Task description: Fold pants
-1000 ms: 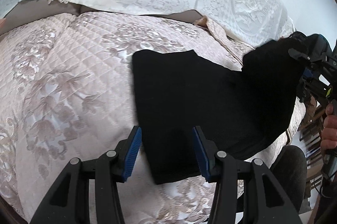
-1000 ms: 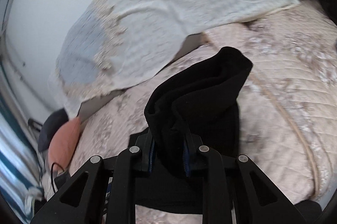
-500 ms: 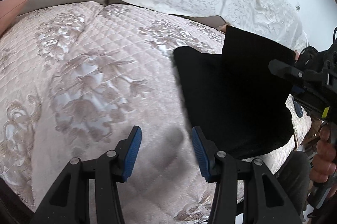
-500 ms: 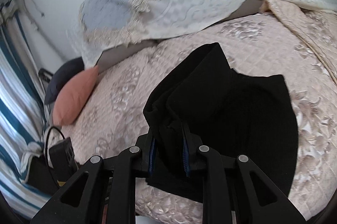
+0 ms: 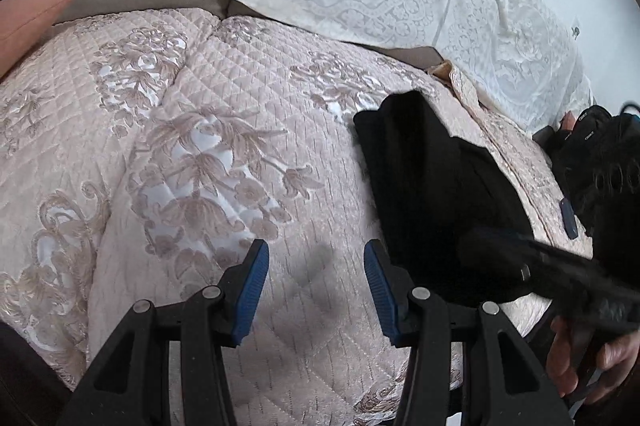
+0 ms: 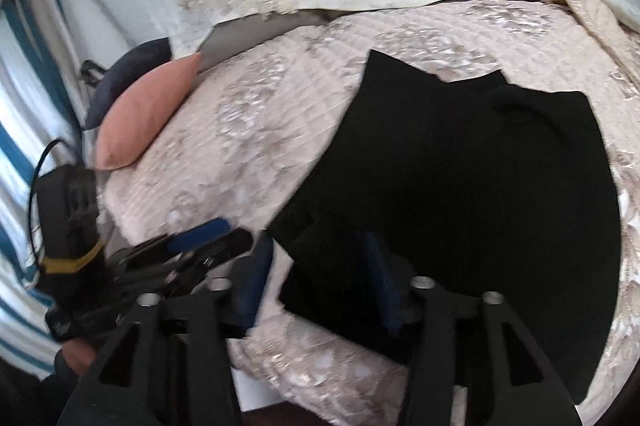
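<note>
Black knit pants [image 6: 460, 185] lie doubled over on the near right of the pink quilted floral bedspread [image 5: 200, 165]; right gripper [image 6: 316, 274] has just been opening, cloth loose between its jaws; left gripper [image 5: 316, 290] hangs released over bare quilt; perhaps one more fold remains

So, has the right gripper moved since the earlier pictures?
Yes. The right gripper swung toward the pink pillow, laying the black pants on the quilt; its jaws have just been opening, with cloth loose between them.

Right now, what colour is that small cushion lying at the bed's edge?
Salmon pink cushion, plain, no pattern; clearest in the right wrist view.
</note>
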A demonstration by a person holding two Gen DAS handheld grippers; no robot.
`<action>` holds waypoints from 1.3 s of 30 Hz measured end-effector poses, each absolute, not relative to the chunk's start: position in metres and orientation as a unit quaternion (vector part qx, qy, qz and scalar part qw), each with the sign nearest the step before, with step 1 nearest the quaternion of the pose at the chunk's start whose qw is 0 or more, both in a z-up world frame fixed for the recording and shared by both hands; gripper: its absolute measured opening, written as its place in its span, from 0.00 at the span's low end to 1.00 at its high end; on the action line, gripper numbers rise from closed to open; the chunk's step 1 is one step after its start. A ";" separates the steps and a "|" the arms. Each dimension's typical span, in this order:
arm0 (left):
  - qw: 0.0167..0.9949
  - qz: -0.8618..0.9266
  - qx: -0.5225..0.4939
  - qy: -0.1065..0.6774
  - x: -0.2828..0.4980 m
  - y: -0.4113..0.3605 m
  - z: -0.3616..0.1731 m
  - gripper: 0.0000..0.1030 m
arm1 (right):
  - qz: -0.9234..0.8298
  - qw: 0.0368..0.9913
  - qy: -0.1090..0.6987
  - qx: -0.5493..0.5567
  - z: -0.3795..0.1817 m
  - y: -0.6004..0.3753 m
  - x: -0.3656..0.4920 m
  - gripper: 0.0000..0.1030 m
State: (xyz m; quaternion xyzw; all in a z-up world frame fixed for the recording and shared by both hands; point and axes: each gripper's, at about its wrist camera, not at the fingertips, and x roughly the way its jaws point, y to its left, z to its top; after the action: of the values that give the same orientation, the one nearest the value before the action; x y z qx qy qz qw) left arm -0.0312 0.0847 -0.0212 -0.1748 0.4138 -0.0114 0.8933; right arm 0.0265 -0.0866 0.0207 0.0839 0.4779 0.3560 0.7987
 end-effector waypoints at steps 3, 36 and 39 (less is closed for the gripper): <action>0.897 -0.015 -0.175 0.406 -0.029 0.084 -0.013 0.50 | 0.385 0.787 0.474 0.085 0.024 -0.092 0.017 0.52; 0.924 -0.120 -0.071 0.357 0.058 0.003 0.036 0.25 | 0.209 0.867 0.443 0.089 0.021 -0.203 0.129 0.30; 0.920 -0.117 -0.037 0.373 0.090 -0.015 0.021 0.25 | 0.208 0.864 0.454 0.066 0.013 -0.194 0.137 0.30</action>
State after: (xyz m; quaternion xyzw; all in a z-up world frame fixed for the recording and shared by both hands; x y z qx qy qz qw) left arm 0.0897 -0.0153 0.0206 -0.0369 0.3725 -0.1174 0.9198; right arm 0.1369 -0.1936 0.0127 0.0658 0.4545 0.2081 0.8636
